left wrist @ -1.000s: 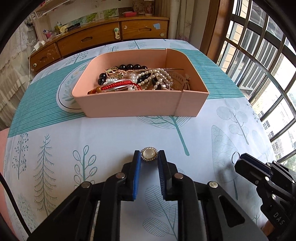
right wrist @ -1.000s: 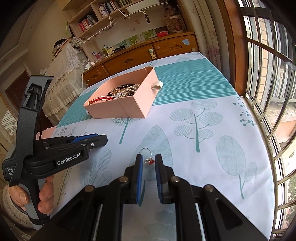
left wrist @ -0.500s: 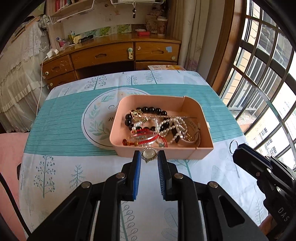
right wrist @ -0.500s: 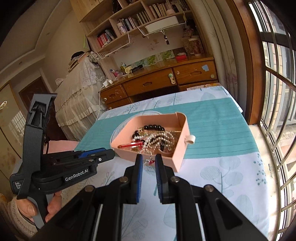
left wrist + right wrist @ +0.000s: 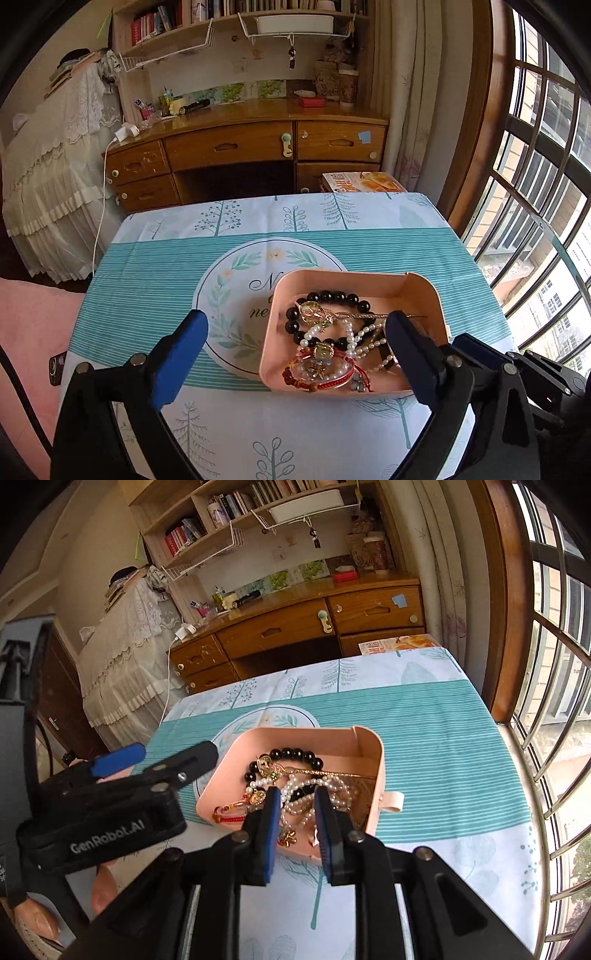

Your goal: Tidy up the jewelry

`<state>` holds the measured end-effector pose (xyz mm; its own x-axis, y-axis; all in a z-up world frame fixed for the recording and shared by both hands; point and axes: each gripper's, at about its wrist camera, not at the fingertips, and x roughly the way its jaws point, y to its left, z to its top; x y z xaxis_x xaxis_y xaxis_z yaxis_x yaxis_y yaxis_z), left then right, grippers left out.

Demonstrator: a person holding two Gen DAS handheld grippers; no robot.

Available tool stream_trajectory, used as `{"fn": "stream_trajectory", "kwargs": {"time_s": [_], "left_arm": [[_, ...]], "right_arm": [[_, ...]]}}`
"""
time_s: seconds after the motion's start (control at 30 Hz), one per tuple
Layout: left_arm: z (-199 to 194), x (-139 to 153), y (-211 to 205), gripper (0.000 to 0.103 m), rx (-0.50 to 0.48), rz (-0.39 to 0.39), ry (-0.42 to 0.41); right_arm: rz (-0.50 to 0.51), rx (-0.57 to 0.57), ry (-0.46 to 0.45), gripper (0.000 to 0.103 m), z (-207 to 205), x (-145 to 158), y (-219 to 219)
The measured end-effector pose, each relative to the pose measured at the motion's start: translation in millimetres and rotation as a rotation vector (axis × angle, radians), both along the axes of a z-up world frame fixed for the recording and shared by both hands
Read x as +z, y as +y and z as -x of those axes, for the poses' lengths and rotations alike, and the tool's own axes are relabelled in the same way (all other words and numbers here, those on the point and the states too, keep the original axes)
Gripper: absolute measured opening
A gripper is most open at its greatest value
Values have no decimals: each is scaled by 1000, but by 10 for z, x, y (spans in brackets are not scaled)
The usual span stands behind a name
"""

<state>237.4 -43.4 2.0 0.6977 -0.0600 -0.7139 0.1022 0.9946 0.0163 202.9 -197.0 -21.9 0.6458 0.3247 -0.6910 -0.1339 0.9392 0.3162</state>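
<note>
Left gripper [image 5: 295,328] is seen wide open and empty, right gripper [image 5: 295,801] partly open and empty, tray [image 5: 424,291] at 12 o'clock.

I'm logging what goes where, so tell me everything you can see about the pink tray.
The pink tray is a matte, plastic-looking rounded rectangle with upright walls and a thin divider near its right end. A small white tab sticks out from its right wall. It sits flat on the tablecloth, overlapping the round leaf print. Inside is a tangle of jewelry: a black bead bracelet, pearl strands, red cords and gold pieces.
</note>
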Motion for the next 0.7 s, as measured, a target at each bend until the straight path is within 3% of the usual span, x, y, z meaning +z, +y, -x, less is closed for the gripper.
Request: {"fn": "stream_trajectory", "kwargs": {"time_s": [0.23,0.4,0.7], "left_arm": [[296,126,222,97,15,-16,-18],[638,152,422,102,47,-11,-28],[1331,-29,645,102,99,-34,37]], "right_arm": [[-29,-49,38,28,251,-26,-26],[-20,-85,48,36,546,-11,10],[37,-111,44,37,1221,52,223]]}}
